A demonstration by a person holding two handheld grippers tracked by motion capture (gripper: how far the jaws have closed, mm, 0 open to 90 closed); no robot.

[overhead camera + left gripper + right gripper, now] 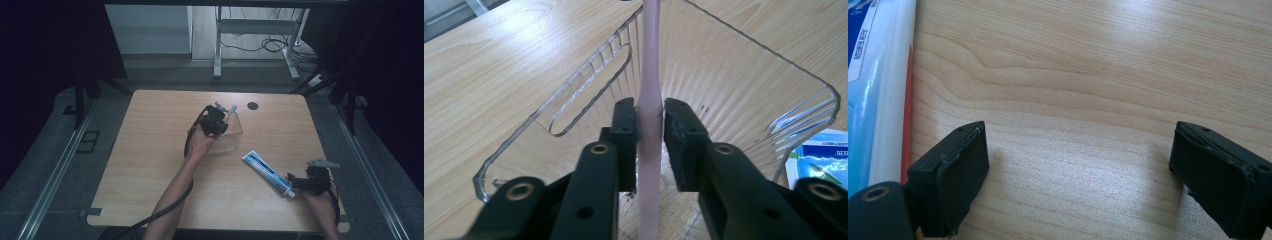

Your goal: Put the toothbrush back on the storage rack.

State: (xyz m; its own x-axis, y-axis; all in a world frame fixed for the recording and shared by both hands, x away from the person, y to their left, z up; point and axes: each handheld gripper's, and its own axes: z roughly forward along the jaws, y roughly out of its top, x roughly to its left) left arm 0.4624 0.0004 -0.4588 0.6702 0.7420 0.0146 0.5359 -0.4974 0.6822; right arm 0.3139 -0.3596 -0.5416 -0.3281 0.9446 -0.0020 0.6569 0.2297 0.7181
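A clear ribbed plastic holder (231,139) lies on its side at the middle of the wooden table (150,150). My left gripper (216,124) reaches into its mouth. In the left gripper view a slim pale pink handle (650,75) stands between the jaws of the left gripper (650,131) inside the holder (744,100). The left pad touches the handle, and a thin gap shows at the right pad. A blue and white toothpaste tube (267,172) lies at the front right. My right gripper (293,183) sits at its cap end, open wide over bare wood (1078,160), with the tube (873,100) just outside its left jaw.
A dark round cable hole (253,105) sits near the table's far edge. The toothpaste tube's flat end (819,155) shows through the holder wall. Desk legs and cables stand on the floor beyond the table.
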